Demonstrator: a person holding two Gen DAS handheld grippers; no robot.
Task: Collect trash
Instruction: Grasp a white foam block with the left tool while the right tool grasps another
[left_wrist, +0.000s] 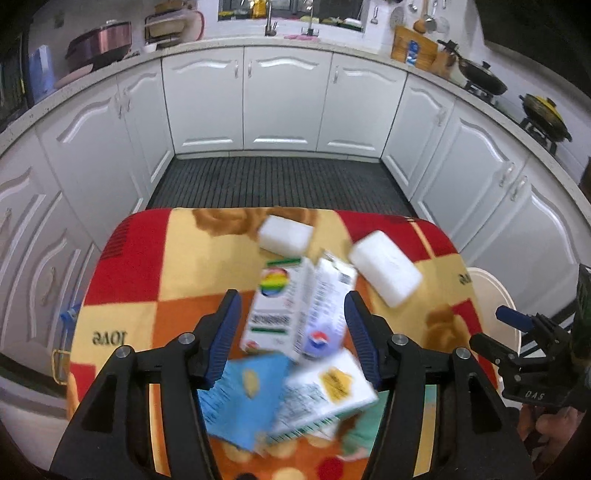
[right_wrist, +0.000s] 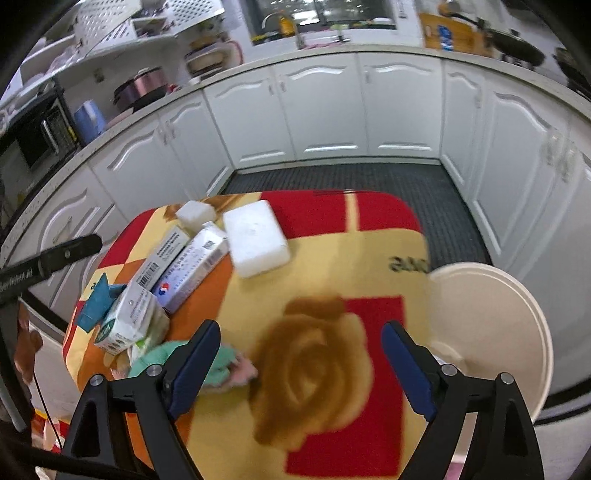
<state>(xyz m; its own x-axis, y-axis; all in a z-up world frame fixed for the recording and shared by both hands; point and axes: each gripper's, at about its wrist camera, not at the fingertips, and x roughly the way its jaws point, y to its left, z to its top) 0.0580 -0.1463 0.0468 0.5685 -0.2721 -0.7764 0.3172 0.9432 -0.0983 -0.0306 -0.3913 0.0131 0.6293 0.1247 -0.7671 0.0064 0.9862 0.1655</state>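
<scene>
We are holding our left gripper (left_wrist: 291, 325) part-open above the heap of cartons (left_wrist: 295, 314) on the patterned cloth (left_wrist: 147, 258), its pads touching nothing. Our right gripper (right_wrist: 299, 365) is gaping wide and empty over the cloth, beside the cream bin (right_wrist: 491, 325).

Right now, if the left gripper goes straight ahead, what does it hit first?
Probably the white carton with the rainbow circle, lying between the open left gripper fingers on the cloth; depth is unclear.
</scene>
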